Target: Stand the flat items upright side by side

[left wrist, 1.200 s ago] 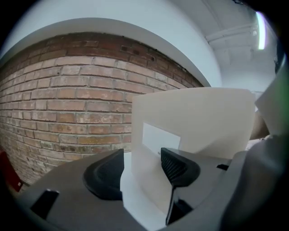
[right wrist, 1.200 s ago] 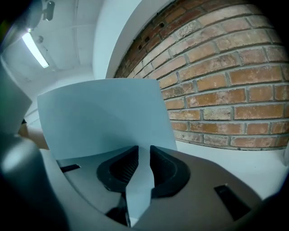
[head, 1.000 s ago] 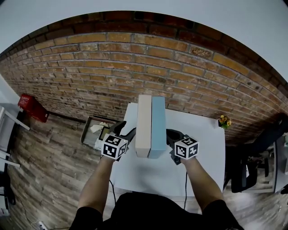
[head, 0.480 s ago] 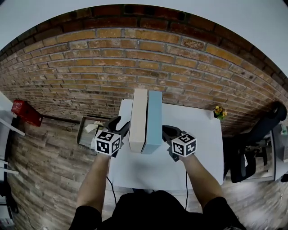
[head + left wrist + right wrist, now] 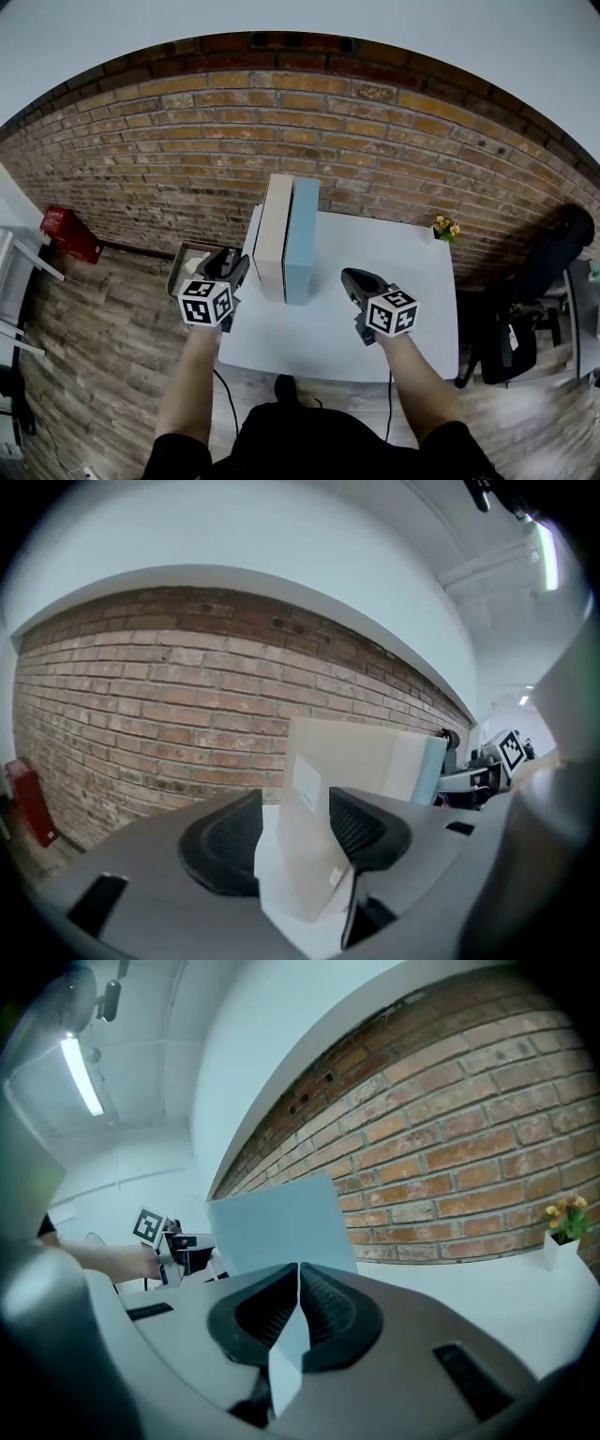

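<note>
A beige flat item (image 5: 272, 239) and a light blue flat item (image 5: 300, 244) stand upright side by side, touching, at the far left of the white table (image 5: 375, 323). My left gripper (image 5: 234, 269) hangs off the table's left edge, clear of the beige item (image 5: 366, 761); its jaws are opening a little with nothing between them (image 5: 295, 827). My right gripper (image 5: 354, 278) hovers over the table right of the blue item (image 5: 281, 1227), apart from it, with its jaws shut on nothing (image 5: 298, 1307).
A small pot of flowers (image 5: 441, 228) stands at the table's far right corner. A brick wall runs behind. On the floor to the left lie an open box (image 5: 192, 262) and a red object (image 5: 66, 234). A black chair (image 5: 534, 300) is at the right.
Both grippers have drawn back from the sides of the two items toward me. The items stay standing together on the table.
</note>
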`<state>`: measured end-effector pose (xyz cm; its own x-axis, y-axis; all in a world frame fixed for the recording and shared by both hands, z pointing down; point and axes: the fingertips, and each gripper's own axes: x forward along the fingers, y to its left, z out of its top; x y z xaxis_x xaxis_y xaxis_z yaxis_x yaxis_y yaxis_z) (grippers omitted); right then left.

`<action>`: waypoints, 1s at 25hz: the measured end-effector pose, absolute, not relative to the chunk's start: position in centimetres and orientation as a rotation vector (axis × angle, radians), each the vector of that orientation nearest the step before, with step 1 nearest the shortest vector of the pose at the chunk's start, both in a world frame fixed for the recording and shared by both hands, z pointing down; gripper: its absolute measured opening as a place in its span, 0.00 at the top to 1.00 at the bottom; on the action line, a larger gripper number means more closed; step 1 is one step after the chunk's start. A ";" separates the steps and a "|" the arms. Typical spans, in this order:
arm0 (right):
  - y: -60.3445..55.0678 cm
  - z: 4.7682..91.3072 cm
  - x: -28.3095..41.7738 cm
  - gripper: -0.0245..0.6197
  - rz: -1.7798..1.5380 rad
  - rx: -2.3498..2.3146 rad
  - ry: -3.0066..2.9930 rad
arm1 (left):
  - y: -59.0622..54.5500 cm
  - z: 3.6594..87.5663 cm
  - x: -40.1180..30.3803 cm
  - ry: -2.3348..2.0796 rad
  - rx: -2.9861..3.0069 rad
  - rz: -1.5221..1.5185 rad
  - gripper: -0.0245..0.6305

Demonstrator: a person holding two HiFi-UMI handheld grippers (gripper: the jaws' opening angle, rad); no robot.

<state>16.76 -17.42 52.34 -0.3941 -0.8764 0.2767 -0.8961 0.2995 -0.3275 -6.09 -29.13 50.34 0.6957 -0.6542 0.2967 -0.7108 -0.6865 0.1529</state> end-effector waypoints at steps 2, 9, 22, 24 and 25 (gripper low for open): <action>-14.9 51.8 16.7 0.94 0.639 1.703 -2.499 | -26.8 49.9 -7.0 -1.134 2.631 0.308 0.61; -7.0 49.1 16.2 0.94 0.494 1.773 -2.523 | -17.0 48.6 -6.9 -1.197 2.701 0.358 0.66; 5.0 46.3 14.4 0.94 0.346 1.925 -2.479 | -1.9 44.8 -4.5 -1.012 2.904 0.466 0.92; 5.1 45.8 14.5 0.94 0.319 1.954 -2.454 | -2.6 43.4 -4.8 -0.998 2.911 0.401 0.94; 5.0 45.5 14.7 0.94 0.305 1.974 -2.441 | -3.3 42.8 -4.9 -0.992 2.906 0.369 0.94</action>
